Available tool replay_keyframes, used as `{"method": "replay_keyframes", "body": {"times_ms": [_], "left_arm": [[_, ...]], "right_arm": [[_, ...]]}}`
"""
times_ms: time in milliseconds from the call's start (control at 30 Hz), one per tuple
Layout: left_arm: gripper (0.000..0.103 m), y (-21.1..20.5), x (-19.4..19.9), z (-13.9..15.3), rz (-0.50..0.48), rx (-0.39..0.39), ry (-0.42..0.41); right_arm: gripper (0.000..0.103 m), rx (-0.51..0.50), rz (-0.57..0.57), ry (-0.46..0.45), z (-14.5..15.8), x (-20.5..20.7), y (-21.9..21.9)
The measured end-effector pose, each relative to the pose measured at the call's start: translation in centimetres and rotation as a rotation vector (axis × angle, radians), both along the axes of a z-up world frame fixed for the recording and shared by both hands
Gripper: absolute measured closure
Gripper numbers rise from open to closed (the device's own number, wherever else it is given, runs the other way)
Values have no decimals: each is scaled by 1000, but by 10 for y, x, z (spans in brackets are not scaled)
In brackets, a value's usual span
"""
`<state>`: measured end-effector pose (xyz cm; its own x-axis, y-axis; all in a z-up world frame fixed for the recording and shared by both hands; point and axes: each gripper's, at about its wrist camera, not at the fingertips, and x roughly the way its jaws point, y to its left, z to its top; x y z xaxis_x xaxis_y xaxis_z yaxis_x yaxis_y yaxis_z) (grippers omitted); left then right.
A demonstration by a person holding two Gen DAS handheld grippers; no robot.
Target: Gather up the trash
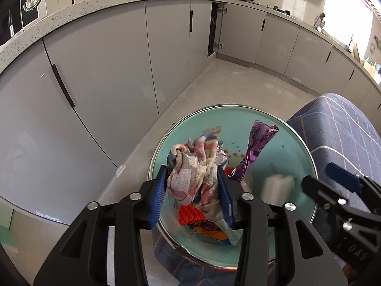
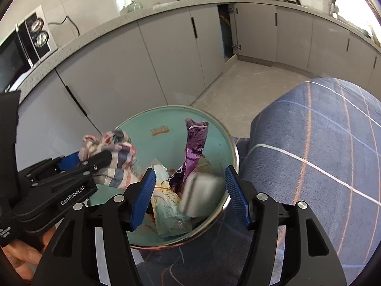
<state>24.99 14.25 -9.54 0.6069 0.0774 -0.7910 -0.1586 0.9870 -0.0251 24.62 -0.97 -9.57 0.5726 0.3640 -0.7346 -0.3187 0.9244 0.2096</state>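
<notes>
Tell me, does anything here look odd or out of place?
Yes. A grey cabinet door in the far corner under the counter stands ajar, unlike the others. Also, the left gripper holds a checked cloth over the teal trash bin, hardly ordinary trash.

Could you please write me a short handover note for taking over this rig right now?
Left gripper: shut on the checked cloth, held above the teal bin.
Right gripper: open over the bin; a blurred white piece is between its fingers, seemingly dropping in.
In the bin: purple wrapper, pale wrapper, some red and orange scraps.
Done: several items binned.
Left: release the cloth, if it is trash.
</notes>
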Motion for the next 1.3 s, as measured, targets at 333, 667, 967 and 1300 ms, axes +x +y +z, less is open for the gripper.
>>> {"method": "replay_keyframes", "body": {"times_ms": [333, 667, 967, 1300], "left_arm": [[32, -15, -19, 8, -8, 39, 6], [6, -36, -53, 18, -14, 77, -7], [6, -44, -98, 27, 19, 84, -80], [6, -43, -152, 52, 54, 104, -209]], "right_arm": [[34, 42, -142, -91, 30, -35, -28], [13, 84, -219, -132, 46, -70, -54], [13, 89, -234, -165, 50, -105, -63], [11, 108, -244, -246, 64, -150, -66]]}}
